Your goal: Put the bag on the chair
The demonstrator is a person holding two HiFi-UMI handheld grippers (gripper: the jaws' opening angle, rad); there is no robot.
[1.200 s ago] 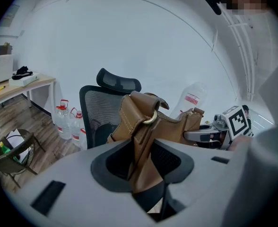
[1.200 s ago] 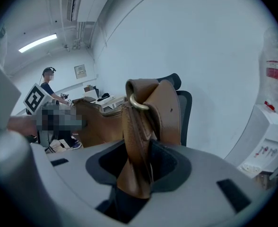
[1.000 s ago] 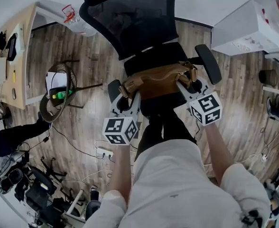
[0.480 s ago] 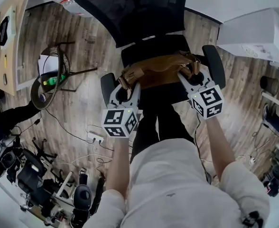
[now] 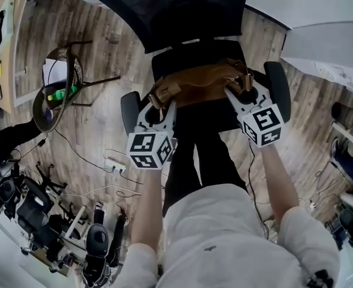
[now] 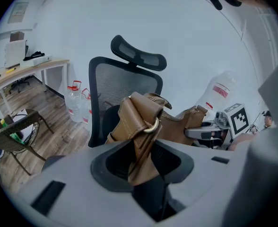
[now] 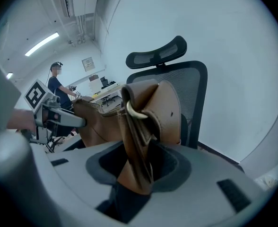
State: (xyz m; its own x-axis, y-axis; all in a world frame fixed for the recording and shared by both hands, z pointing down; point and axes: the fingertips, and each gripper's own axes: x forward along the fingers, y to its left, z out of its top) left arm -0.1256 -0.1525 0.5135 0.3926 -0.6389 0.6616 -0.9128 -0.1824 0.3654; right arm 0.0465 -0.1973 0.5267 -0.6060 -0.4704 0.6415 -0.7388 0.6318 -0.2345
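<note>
Brown bag [image 5: 197, 87] hangs over chair [image 5: 170, 8] seat: L gripper [image 5: 159, 105] clamped on its 9 o'clock end, R gripper [image 5: 239, 93] clamped at 3 o'clock, so bag rides level.

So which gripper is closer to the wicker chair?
Left. The left gripper grips the bag end nearest the wicker chair; the right gripper grips the far end.
</note>
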